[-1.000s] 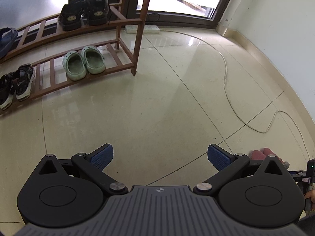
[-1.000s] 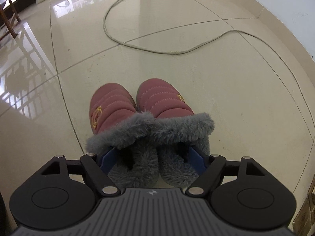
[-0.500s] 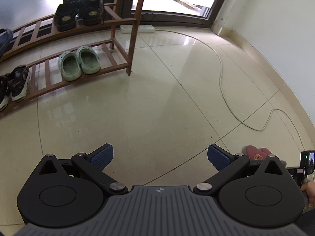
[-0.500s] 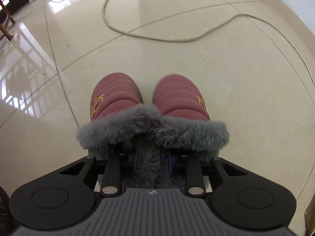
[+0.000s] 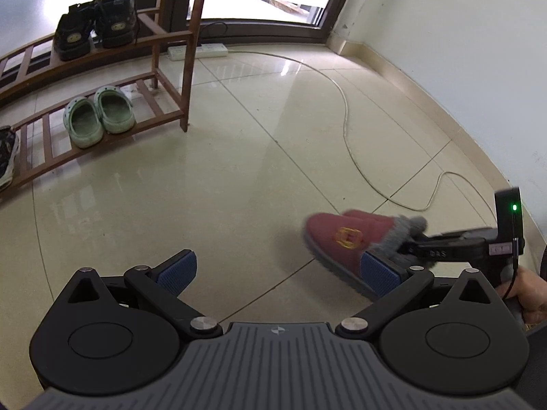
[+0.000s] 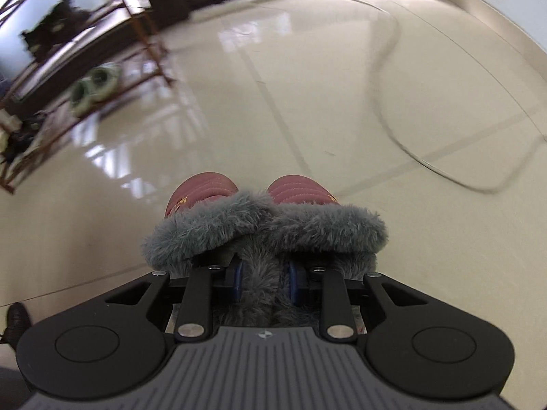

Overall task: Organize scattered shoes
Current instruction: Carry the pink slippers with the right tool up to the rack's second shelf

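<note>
Since the earlier frame the right gripper (image 6: 266, 282) has clamped the slippers (image 6: 273, 212) and carried them off the floor toward the left, so they now show in the left wrist view beside the left gripper's (image 5: 278, 271) right pad. The slippers are a maroon quilted pair with gold embroidered emblems, thick grey fur cuffs and dark soles. The right gripper's blue pads squeeze the two inner fur-lined walls together, toes pointing away from the camera and hanging above the tiled floor (image 6: 307, 85). The left gripper is released, its pads wide apart with nothing between them, hovering over bare tile. At far left stands the wooden rack (image 5: 143, 82); green clogs (image 5: 97, 116) sit on its low shelf and black shoes (image 5: 95, 25) on the upper one. A white cable (image 5: 345, 109) trails across the floor at right.
</note>
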`<state>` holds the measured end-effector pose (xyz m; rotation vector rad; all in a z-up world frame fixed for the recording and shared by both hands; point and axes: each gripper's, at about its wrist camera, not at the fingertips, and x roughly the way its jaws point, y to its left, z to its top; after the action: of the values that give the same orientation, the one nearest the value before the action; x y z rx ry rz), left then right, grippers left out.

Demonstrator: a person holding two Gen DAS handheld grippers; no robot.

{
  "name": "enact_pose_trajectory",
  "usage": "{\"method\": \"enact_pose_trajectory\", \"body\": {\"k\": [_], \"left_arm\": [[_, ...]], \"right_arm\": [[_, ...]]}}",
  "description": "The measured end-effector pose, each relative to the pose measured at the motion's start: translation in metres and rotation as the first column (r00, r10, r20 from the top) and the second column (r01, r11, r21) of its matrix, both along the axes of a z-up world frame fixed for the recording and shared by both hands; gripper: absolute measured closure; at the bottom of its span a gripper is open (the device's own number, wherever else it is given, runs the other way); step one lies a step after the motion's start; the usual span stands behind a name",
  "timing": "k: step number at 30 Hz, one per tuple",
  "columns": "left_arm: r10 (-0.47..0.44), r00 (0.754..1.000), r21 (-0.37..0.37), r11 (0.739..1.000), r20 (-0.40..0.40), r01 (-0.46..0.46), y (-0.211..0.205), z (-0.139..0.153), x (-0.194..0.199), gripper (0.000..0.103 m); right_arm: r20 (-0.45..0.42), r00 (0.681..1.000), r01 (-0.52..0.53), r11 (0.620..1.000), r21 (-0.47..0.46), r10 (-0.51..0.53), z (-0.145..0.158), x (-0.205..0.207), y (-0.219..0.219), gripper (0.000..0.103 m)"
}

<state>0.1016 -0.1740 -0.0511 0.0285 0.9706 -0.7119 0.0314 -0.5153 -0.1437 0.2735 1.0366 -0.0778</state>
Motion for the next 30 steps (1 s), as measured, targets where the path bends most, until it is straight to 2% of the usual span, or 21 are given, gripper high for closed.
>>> {"method": "enact_pose_trajectory", "body": {"k": [6, 13, 16, 18, 23, 25, 27, 30], "left_arm": [[0.097, 0.995, 0.018, 0.995, -0.039, -0.097, 0.037, -0.021, 0.008, 0.000], [0.249, 0.967, 0.046, 0.968, -0.056, -0.247, 0.079, -0.059, 0.021, 0.000], [0.304, 0.951, 0.061, 0.952, -0.054, -0.301, 0.091, -0.077, 0.025, 0.001], [0.347, 0.936, 0.100, 0.935, -0.050, -0.341, 0.102, -0.091, 0.027, 0.002], [0.361, 0.932, 0.142, 0.925, -0.029, -0.353, 0.110, -0.105, 0.025, 0.002], [0.371, 0.928, 0.143, 0.921, -0.033, -0.363, 0.111, -0.107, 0.022, 0.002], [0.391, 0.919, 0.144, 0.913, -0.042, -0.382, 0.111, -0.111, 0.018, 0.002], [0.421, 0.906, 0.146, 0.900, -0.047, -0.411, 0.111, -0.116, 0.013, 0.002]], "right_arm": [[0.021, 0.990, -0.142, 0.989, 0.040, 0.141, 0.006, 0.063, 0.083, 0.075], [-0.009, 0.962, -0.273, 0.961, 0.040, 0.274, -0.027, 0.130, 0.183, 0.075], [-0.027, 0.948, -0.317, 0.948, 0.021, 0.317, -0.047, 0.143, 0.214, 0.074], [-0.035, 0.940, -0.340, 0.940, 0.013, 0.341, -0.058, 0.149, 0.232, 0.074], [-0.053, 0.927, -0.369, 0.929, 0.023, 0.370, -0.082, 0.158, 0.266, 0.073], [-0.048, 0.921, -0.385, 0.923, 0.025, 0.386, -0.088, 0.159, 0.276, 0.068], [-0.045, 0.910, -0.412, 0.911, 0.000, 0.412, -0.088, 0.158, 0.282, 0.059], [-0.052, 0.894, -0.445, 0.896, 0.009, 0.444, -0.085, 0.154, 0.281, 0.055]]}}
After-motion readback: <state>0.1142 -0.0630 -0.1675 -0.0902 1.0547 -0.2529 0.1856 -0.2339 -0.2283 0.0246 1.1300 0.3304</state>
